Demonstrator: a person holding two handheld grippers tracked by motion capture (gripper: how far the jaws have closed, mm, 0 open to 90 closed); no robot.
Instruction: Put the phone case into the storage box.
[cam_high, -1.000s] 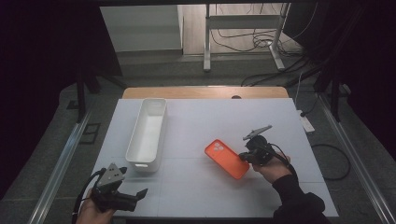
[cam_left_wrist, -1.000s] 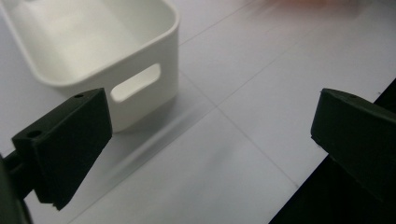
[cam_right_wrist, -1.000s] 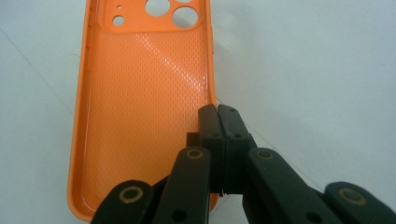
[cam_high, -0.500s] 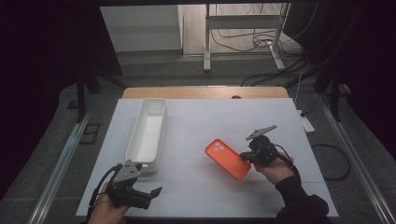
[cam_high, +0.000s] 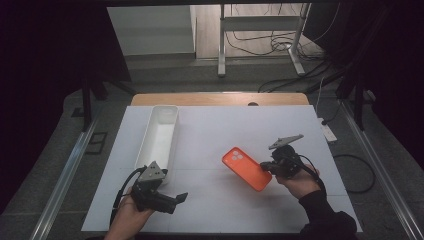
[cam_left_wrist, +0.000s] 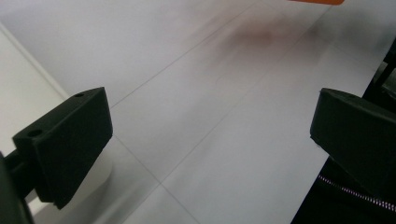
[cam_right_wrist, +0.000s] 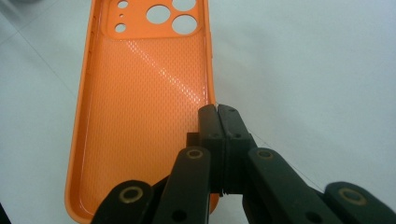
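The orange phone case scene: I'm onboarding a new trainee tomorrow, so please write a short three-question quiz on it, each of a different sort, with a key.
1. True or false: the right gripper has its jaws shut on the side wall of the orange phone case.
2. Multiple choice: the left gripper has its jaws (a) shut on the case, (b) open with nothing between them, (c) shut on the tray.
3. Fill in: the white tray lies on the table to the ___ of the case in the high view.

Key: 1 true; 2 b; 3 left.
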